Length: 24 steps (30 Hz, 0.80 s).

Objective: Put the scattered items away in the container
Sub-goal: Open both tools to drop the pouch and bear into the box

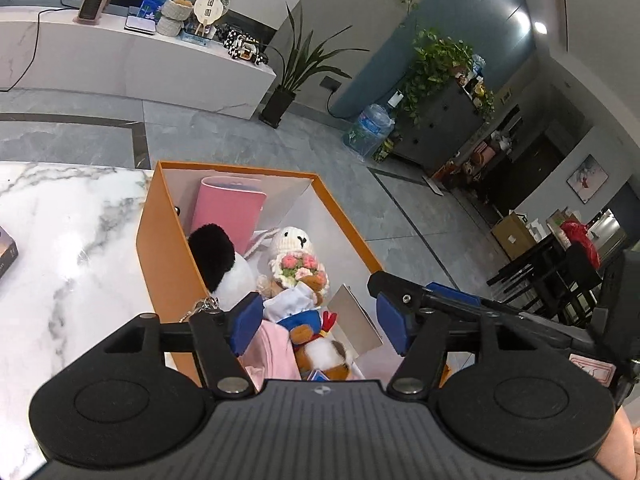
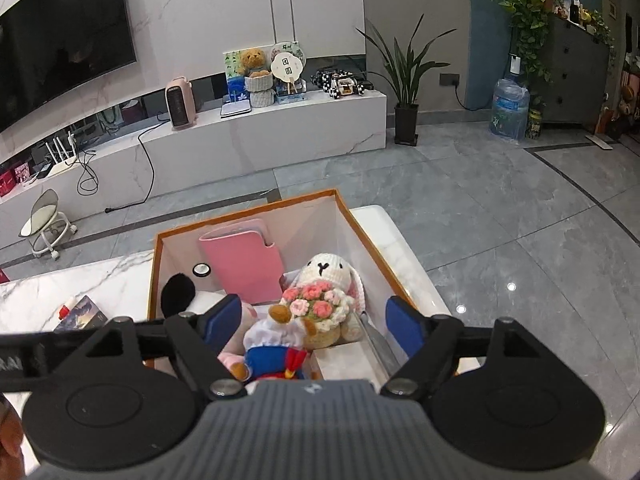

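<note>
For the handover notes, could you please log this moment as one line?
left gripper: jaws open | right gripper: jaws open | sailor plush: lying in orange box | book: on table

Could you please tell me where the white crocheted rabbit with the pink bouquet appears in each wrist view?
Left wrist: the crocheted rabbit stands mid-frame, inside the orange box.
Right wrist: the rabbit is just right of centre, inside the same box.
Shared landmark: the pink case behind it.
</note>
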Each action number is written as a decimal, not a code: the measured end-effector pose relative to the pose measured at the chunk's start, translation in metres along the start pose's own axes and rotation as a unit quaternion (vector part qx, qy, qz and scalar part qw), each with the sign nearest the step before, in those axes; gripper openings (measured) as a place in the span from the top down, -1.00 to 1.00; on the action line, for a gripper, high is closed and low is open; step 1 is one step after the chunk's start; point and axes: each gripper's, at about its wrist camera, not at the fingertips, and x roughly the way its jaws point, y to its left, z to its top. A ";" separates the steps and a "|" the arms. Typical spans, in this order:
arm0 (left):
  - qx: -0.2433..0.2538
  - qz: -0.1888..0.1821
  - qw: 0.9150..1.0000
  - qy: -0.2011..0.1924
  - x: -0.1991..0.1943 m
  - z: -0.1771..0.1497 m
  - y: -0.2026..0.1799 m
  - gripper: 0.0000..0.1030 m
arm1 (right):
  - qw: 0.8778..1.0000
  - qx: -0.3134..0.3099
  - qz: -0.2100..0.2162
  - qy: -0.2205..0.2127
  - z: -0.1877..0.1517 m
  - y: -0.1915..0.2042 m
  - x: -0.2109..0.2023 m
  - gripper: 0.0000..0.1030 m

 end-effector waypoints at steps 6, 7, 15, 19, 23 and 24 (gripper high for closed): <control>0.000 0.002 1.000 0.002 0.004 0.001 -0.002 -0.44 | 1.000 0.000 -0.002 -0.002 0.002 0.001 0.000 -0.58; 0.000 0.002 1.000 0.001 0.004 0.001 -0.002 -0.45 | 1.000 0.000 -0.003 -0.002 0.002 0.001 0.000 -0.58; -0.007 0.010 1.000 -0.007 0.000 0.004 0.001 -0.50 | 1.000 -0.004 -0.003 -0.002 0.003 0.005 0.000 -0.58; -0.012 0.012 1.000 -0.014 -0.007 0.007 0.007 -0.50 | 1.000 -0.004 -0.004 -0.006 0.003 0.008 0.000 -0.58; -0.015 0.019 0.999 -0.021 -0.017 0.010 0.017 -0.50 | 1.000 -0.006 -0.001 -0.019 0.004 0.014 -0.001 -0.63; -0.018 0.021 0.999 -0.025 -0.020 0.012 0.020 -0.50 | 1.000 -0.008 0.000 -0.019 0.004 0.016 -0.001 -0.63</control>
